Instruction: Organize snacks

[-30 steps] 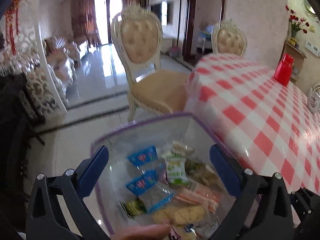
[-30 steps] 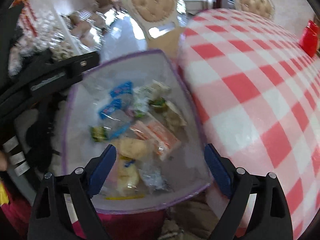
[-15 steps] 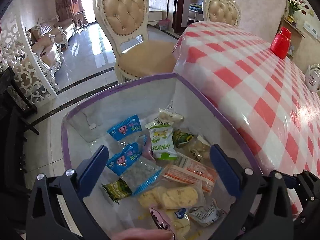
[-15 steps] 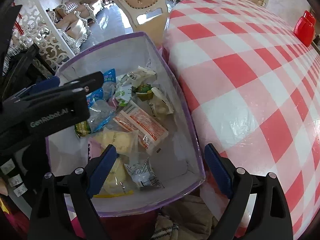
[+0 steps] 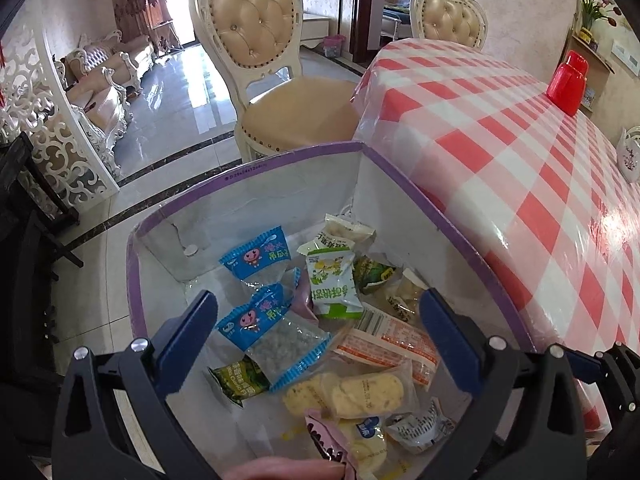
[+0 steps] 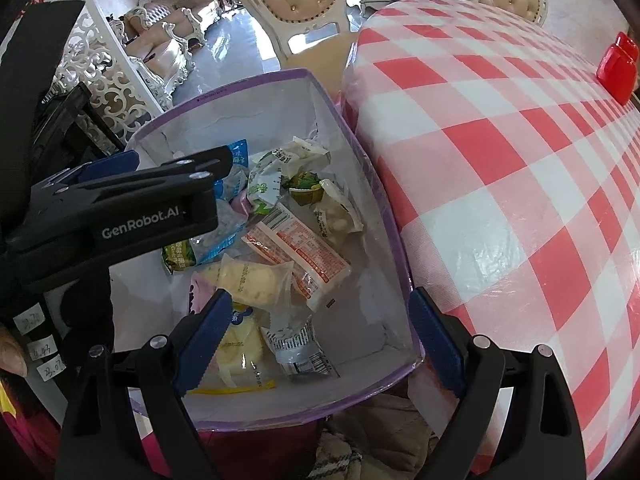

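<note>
Snacks (image 5: 320, 320) fill the floor of a purple-rimmed box (image 5: 248, 164), and from the left wrist view the left gripper (image 5: 320, 328) hangs right above them, its blue fingers (image 5: 188, 332) spread wide with nothing between them. Straight below the gap lie two blue packets with a pink cartoon face (image 5: 256, 256), one ahead of the other, and a green-and-white packet (image 5: 332, 284) just to their right. Nearer the gripper's base sits a clear pack of pale biscuits (image 5: 352, 394), with an orange-printed wrapper (image 5: 388, 344) touching it on the far side. A small green packet (image 5: 236, 380) lies by the left finger. Off to the gripper's right runs the red-and-white checked table (image 5: 500, 148), and a red container (image 5: 568, 84) stands on it, well ahead. A cream padded chair (image 5: 256, 40) stands beyond the box.

Over to the right wrist view: the right gripper (image 6: 320, 344) is also spread wide and empty, hovering over the near end of the same box (image 6: 372, 184). Between its fingers (image 6: 204, 340) show the biscuit pack (image 6: 252, 280) and a grey-white sachet (image 6: 296, 348). The left gripper (image 6: 152, 196) reaches in from the left, black body over the blue packets. The table (image 6: 500, 160) presses against the box's right wall.
</note>
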Motion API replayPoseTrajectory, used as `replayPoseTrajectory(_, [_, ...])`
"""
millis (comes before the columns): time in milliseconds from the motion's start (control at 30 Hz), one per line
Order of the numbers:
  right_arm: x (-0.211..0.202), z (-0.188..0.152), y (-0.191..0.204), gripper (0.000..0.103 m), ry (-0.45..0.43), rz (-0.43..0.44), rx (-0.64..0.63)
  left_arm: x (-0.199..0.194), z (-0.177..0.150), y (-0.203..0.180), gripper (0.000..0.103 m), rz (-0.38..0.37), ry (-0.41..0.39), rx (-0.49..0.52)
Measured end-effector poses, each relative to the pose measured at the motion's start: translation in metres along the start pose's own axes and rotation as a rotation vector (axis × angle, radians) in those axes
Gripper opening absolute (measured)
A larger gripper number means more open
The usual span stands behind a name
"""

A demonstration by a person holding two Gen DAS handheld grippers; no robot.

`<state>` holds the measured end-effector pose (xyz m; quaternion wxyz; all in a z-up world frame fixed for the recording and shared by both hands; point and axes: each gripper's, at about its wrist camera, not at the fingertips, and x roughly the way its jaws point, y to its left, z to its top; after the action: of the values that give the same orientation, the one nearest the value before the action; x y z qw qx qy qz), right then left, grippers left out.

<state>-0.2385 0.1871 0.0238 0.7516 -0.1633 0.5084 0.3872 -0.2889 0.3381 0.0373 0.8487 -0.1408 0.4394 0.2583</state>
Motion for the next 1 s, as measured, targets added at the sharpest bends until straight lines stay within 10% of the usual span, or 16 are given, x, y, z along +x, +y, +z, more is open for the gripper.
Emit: replayPoseTrajectory(1000, [0.0071, -0.0033, 0.0042, 0.087, 0.014, -0.001, -0.006, 0.0056, -0.0038, 0.002, 0.101, 0.0, 0.012, 0.003])
